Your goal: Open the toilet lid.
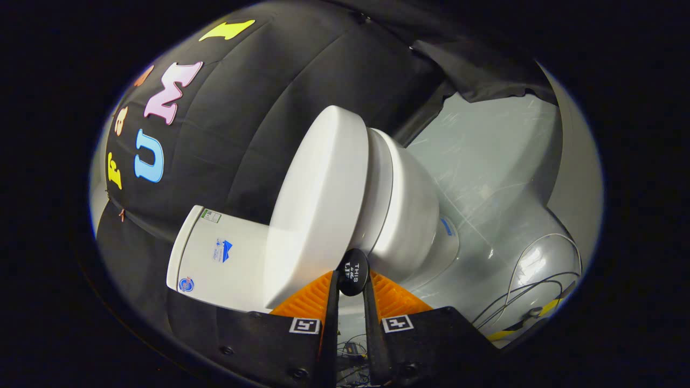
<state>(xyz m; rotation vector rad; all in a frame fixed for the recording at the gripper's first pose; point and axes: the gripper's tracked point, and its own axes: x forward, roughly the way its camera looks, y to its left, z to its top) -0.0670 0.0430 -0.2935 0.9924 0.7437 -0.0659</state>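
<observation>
The gripper [353, 288] was closed on a small black oval tab [353, 271] at the edge of the glossy white toilet lid [318, 205], which stood slightly raised off the white ceramic bowl [409, 210], cistern [221, 253] beyond.

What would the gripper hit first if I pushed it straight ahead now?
The black oval tab on the toilet lid: it already sits between the fingers of the gripper, which look shut on it. Beyond it comes the lid's edge.

floor [485, 161]: pale grey, glossy, scuffed
toilet [409, 215]: white, its base standing on the floor
cables [531, 293]: lying loose on the floor near the toilet
</observation>
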